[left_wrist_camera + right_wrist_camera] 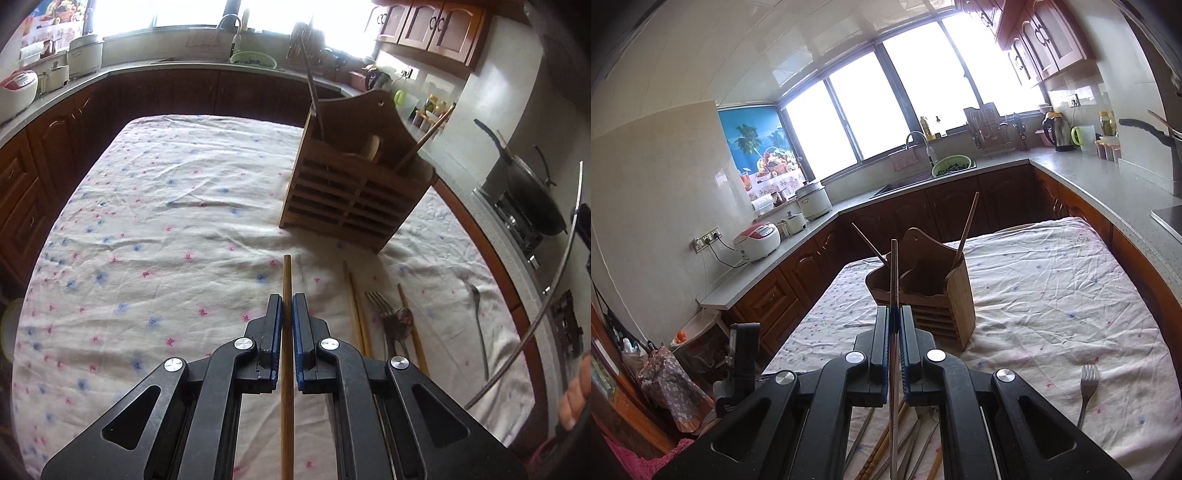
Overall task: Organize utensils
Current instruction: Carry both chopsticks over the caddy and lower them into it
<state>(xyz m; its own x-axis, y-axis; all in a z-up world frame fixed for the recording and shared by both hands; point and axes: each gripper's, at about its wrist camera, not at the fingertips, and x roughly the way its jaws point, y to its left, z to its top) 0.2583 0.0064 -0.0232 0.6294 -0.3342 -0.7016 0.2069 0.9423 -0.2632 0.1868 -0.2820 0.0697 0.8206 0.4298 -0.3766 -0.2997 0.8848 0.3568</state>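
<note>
My left gripper (287, 299) is shut on a wooden chopstick (287, 273) that runs straight out between its blue pads, low over the flowered tablecloth (166, 229). Ahead and to the right stands the slatted wooden utensil holder (351, 192), with a metal handle (313, 92) and a wooden chopstick (424, 142) sticking out of it. My right gripper (894, 310) is shut on a thin metal chopstick (894, 273), which points at the holder (934, 295). Loose chopsticks (356, 314), forks and a spoon (395, 321) lie right of my left gripper.
A single fork (1087, 384) lies on the cloth to the right, and a pile of utensils (882, 443) sits under my right gripper. Counters (1108, 184) ring the table, with a sink (916, 184), rice cookers (757, 240) and a wok (532, 195). A hand (576, 398) shows at the right edge.
</note>
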